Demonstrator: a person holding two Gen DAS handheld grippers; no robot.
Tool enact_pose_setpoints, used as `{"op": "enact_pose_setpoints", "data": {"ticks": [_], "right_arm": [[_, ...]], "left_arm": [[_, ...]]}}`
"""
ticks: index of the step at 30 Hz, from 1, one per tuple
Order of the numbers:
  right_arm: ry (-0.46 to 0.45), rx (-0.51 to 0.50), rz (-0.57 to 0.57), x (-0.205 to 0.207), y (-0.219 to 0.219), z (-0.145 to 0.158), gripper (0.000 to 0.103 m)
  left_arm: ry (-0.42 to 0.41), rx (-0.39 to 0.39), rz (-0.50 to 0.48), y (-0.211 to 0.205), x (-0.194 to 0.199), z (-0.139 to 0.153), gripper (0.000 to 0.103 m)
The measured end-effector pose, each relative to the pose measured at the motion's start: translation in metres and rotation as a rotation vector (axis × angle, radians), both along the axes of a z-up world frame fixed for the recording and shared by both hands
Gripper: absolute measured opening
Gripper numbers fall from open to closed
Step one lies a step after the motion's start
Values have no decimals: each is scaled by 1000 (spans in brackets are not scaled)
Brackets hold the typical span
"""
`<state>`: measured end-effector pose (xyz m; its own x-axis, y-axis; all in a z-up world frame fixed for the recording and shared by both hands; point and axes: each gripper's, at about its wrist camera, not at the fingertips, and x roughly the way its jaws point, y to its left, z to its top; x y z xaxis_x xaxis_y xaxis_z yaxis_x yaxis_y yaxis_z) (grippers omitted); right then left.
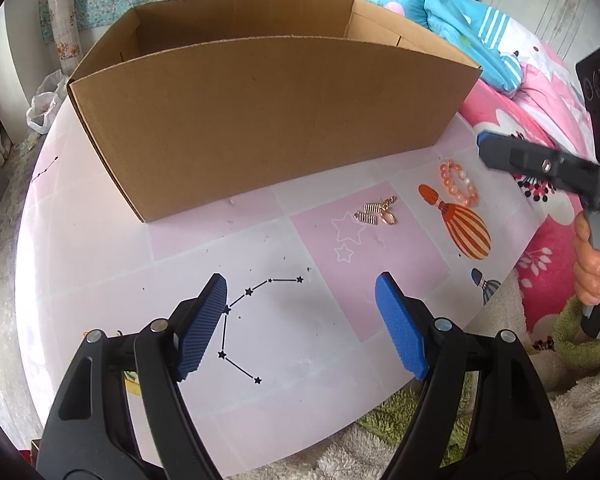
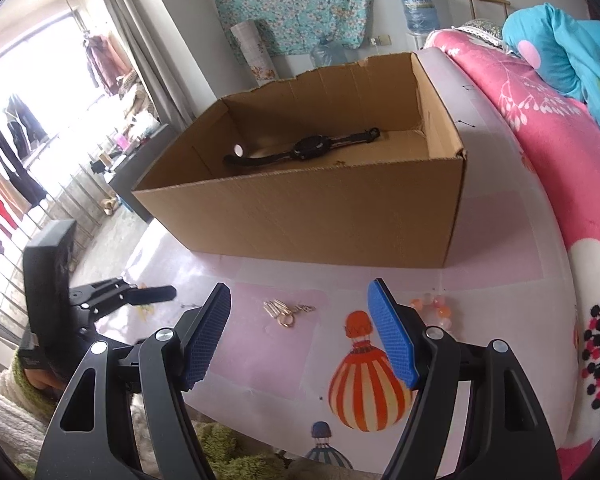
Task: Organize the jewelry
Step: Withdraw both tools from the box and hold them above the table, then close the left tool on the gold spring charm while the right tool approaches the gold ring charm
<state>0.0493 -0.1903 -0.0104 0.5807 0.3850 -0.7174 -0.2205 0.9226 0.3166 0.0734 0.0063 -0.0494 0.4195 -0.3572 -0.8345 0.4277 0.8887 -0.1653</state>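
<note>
A brown cardboard box point(image 1: 268, 120) point(image 2: 312, 216) stands open-topped on the pink-and-white table mat. A black wristwatch point(image 2: 304, 148) lies inside it. In front of the box lie small gold earrings point(image 1: 378, 213) point(image 2: 286, 312) and an orange-and-pink bead bracelet point(image 1: 460, 186) point(image 2: 434, 310). My left gripper point(image 1: 302, 320) hovers open over the mat, short and left of the earrings, holding nothing. My right gripper point(image 2: 300, 332) is open above the earrings and bracelet, empty; its right finger hides part of the bracelet. Each gripper shows at the edge of the other view.
A bed with a pink floral blanket point(image 2: 540, 152) and a blue pillow point(image 1: 452, 12) borders the table on the right. A fluffy green-and-white sleeve point(image 1: 500, 408) lies at the near edge. A clothes rack point(image 2: 8, 168) stands far left by the window.
</note>
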Motion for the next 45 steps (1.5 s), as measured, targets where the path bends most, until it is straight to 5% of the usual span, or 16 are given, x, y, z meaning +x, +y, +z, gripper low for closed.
{"op": "enact_pose_setpoints", "data": {"ticks": [6,15,20,45], "right_arm": [[45,-31,-17,-8,-4,-17,69],[82,-71,-7,-6,8,-35,34],[87,-86,19,-5,18,-41,32],[113,-49,15,4,9,-57,32]], "left_arm": [[-32,-21,-10,-7,-3,0,73],[-102,-23,-94,-35,-4,3,50],[-120,2,-124,-47,4,1,31],[-115,144,-219,-83,19,-15,20]]}}
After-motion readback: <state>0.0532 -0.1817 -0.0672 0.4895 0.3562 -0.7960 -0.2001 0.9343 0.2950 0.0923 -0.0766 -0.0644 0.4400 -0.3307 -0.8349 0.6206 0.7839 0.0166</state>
